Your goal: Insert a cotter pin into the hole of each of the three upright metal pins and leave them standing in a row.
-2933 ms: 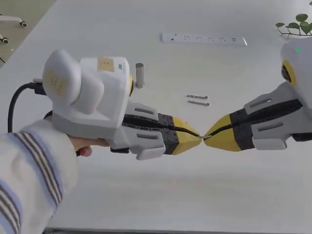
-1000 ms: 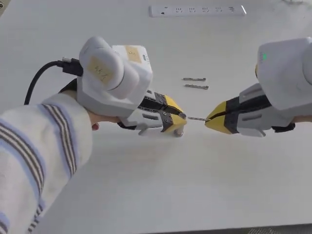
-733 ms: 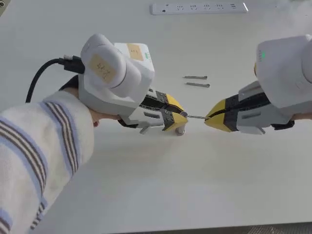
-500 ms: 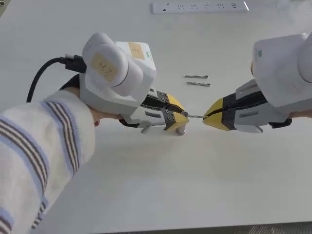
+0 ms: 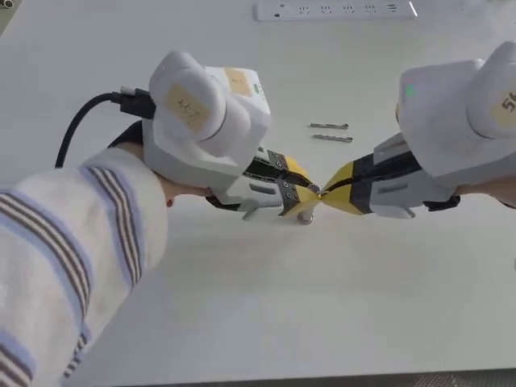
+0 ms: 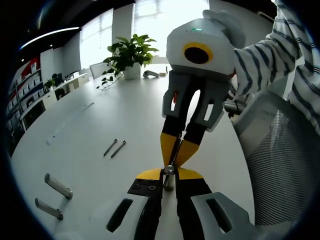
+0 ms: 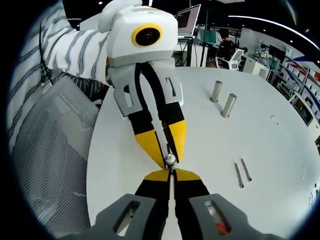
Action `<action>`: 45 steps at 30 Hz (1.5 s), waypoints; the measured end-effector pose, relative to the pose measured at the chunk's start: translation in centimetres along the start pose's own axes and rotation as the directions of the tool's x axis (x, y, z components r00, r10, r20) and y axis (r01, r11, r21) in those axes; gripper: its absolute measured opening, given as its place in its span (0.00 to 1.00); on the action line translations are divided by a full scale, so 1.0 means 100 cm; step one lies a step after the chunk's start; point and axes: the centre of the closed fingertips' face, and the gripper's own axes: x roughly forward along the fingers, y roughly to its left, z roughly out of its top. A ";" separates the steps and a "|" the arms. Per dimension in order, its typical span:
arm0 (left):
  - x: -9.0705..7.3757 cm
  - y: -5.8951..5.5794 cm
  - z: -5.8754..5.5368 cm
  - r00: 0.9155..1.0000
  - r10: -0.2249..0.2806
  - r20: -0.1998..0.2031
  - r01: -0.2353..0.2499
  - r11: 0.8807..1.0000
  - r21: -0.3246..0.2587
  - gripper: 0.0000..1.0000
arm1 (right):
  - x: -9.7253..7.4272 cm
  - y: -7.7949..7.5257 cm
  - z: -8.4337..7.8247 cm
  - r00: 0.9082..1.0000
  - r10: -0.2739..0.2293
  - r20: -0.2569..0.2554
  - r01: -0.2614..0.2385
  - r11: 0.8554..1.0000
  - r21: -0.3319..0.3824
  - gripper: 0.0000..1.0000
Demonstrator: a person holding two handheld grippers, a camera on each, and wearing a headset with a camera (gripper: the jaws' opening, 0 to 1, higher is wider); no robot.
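My left gripper (image 5: 310,198) (image 6: 169,175) is shut on an upright metal pin (image 6: 169,171) (image 7: 170,159), whose foot (image 5: 305,216) rests on the white table (image 5: 266,298). My right gripper (image 5: 328,192) (image 7: 170,174) is shut on a thin cotter pin (image 7: 171,182). Its tips press against the left gripper's tips, level with the pin's top. In the left gripper view the right gripper's yellow fingers (image 6: 176,150) stand just beyond the pin. How far the cotter pin goes into the hole is hidden.
Two loose cotter pins (image 5: 330,131) (image 6: 114,148) (image 7: 240,173) lie behind the grippers. Two more metal pins (image 7: 222,98) (image 6: 53,195) stand farther off. A power strip (image 5: 334,10) lies at the far edge and a black cable (image 5: 87,117) trails left. A potted plant (image 6: 127,52) sits far back.
My right gripper has moved left, closing the gap that showed the bare cotter pin; the yellow tips now touch at the pin. The left gripper holds the pin in place.
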 end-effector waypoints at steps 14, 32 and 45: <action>-0.001 0.002 -0.001 1.000 0.002 -0.001 -0.002 1.000 -0.024 0.05 | -0.005 -0.001 -0.004 0.999 -0.024 0.044 0.026 0.999 -0.028 0.13; 0.000 0.002 0.000 1.000 0.008 -0.012 -0.008 1.000 -0.016 0.05 | -0.015 -0.002 0.001 0.996 -0.036 0.077 0.038 0.999 -0.021 0.00; 0.001 0.003 0.000 1.000 0.010 -0.016 -0.010 1.000 -0.025 0.05 | -0.010 0.002 0.010 0.996 -0.025 0.090 0.028 0.999 -0.035 0.00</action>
